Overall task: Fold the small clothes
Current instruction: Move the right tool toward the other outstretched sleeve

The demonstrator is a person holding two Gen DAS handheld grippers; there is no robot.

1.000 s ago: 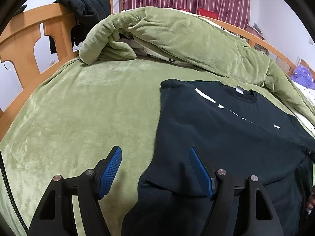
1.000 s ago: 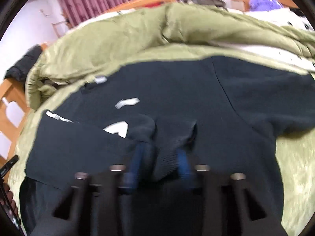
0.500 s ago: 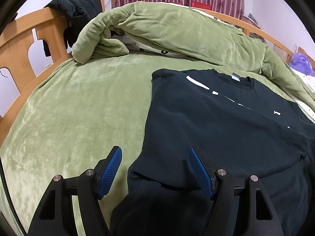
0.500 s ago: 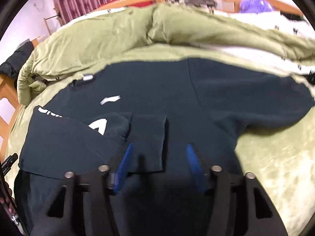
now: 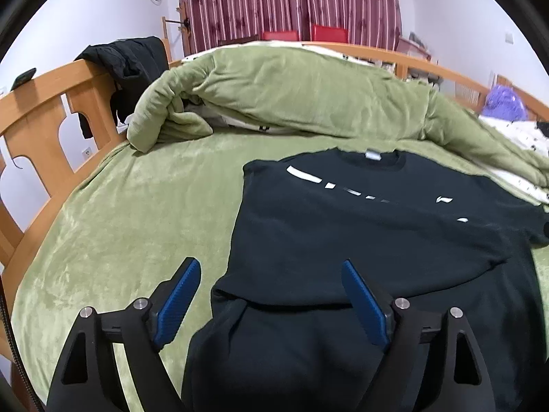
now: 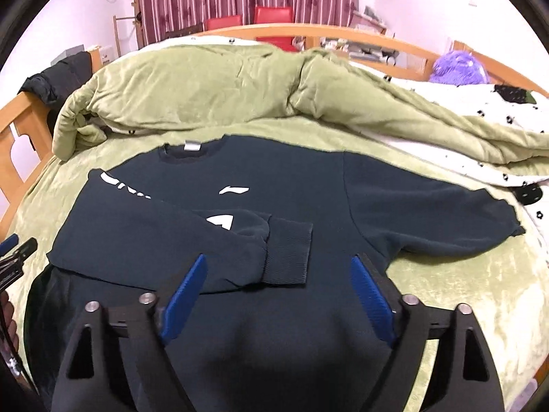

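Dark sweatshirt (image 6: 308, 185) laid flat on green bed (image 5: 130, 226), collar at 12 o'clock near bunched green duvet (image 5: 291, 96).

Only seen in right wrist view: one sleeve folded across chest, ribbed cuff (image 6: 290, 252) resting mid-body; other sleeve stretched out toward 3 o'clock; purple plush toy (image 6: 458, 68) at 1 o'clock.

Only seen in left wrist view: black jacket (image 5: 127, 65) draped on wooden headboard (image 5: 44, 116) at 10 o'clock.

Left gripper (image 5: 271, 288): fingers spread wide and opening, nothing pinched, sweatshirt edge below.

Right gripper (image 6: 278, 285): fingers wide, opening, cuff lying loose between tips, not gripped.
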